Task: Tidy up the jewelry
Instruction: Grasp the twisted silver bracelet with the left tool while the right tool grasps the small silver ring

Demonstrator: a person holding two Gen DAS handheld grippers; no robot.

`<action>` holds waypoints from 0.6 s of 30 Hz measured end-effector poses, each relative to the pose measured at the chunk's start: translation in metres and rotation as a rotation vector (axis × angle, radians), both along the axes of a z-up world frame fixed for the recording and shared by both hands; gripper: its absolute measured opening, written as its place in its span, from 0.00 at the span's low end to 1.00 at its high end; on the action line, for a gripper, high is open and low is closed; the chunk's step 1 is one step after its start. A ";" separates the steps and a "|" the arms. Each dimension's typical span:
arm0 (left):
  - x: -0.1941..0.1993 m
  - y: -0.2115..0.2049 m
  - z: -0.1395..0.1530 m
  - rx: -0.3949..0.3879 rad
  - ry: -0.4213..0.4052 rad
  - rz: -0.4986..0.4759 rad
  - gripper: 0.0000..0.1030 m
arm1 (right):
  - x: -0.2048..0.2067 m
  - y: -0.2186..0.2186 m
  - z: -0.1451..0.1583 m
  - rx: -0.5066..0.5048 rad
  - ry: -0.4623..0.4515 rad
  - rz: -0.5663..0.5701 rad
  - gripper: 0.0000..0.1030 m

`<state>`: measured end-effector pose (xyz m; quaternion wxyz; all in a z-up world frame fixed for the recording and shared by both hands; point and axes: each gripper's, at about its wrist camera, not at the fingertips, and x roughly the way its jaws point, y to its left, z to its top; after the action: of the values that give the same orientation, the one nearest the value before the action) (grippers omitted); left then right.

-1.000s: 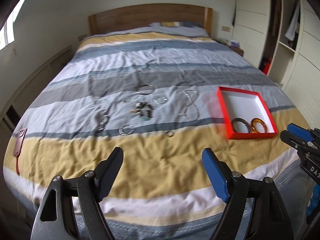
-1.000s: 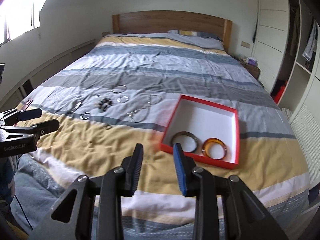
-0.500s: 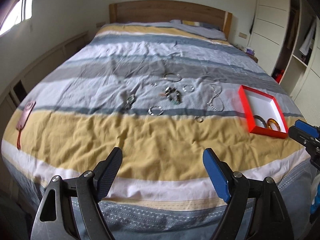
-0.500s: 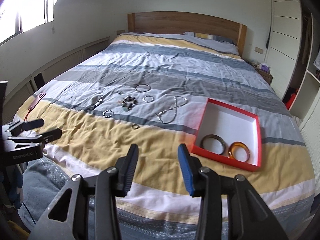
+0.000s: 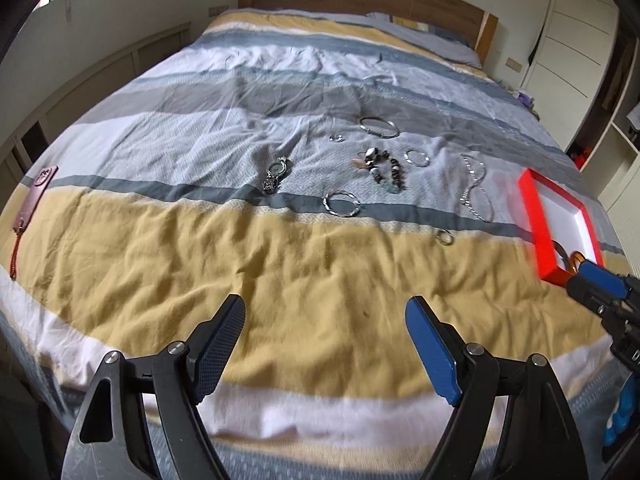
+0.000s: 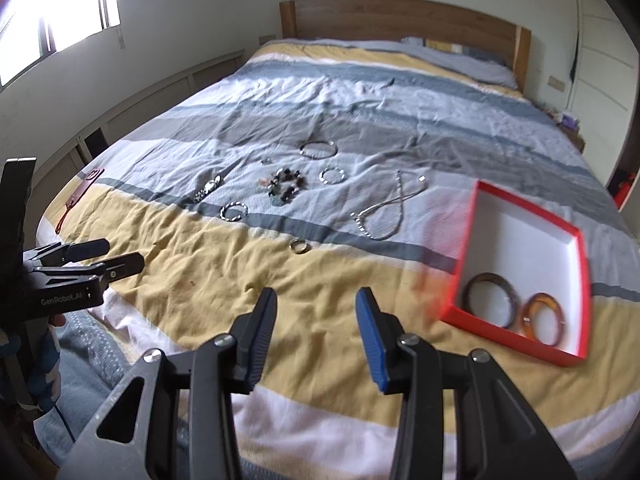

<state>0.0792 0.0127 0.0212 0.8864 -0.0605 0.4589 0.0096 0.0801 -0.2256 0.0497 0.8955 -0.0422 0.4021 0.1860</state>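
Two grippers are in your hands above the foot of the striped bedspread, and only one piece of writing can be read: "GenRobot.AI" in pale letters on the black body of your left gripper, seen from the right wrist view. Your left gripper has its jaws spread wide with nothing between them, only yellow cloth below. Your right gripper stands part open, its jaws a moderate gap apart and holding nothing. The jewelry lies loose on the grey and pale bands ahead of you: a watch, a beaded bracelet, a twisted silver bangle, a thin bangle, a small sparkly ring, a long chain necklace, and a ring alone on the yellow band. To your right sits the red box, white inside, with a dark bangle and an amber bangle touching side by side in its near corner.
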 end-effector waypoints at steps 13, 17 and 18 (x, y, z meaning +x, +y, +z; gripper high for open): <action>0.094 -0.003 -0.041 -0.007 0.067 -0.047 0.73 | 0.087 0.038 -0.063 0.045 0.113 0.075 0.38; 0.113 -0.002 -0.053 -0.012 0.074 -0.043 0.71 | 0.106 0.044 -0.079 0.056 0.142 0.084 0.38; 0.117 -0.002 -0.056 -0.014 0.077 -0.045 0.71 | 0.109 0.045 -0.083 0.057 0.147 0.086 0.38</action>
<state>0.1965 0.0105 -0.0343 0.8677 -0.0561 0.4938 -0.0110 0.1891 -0.1809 -0.0331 0.8557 -0.0203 0.4589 0.2384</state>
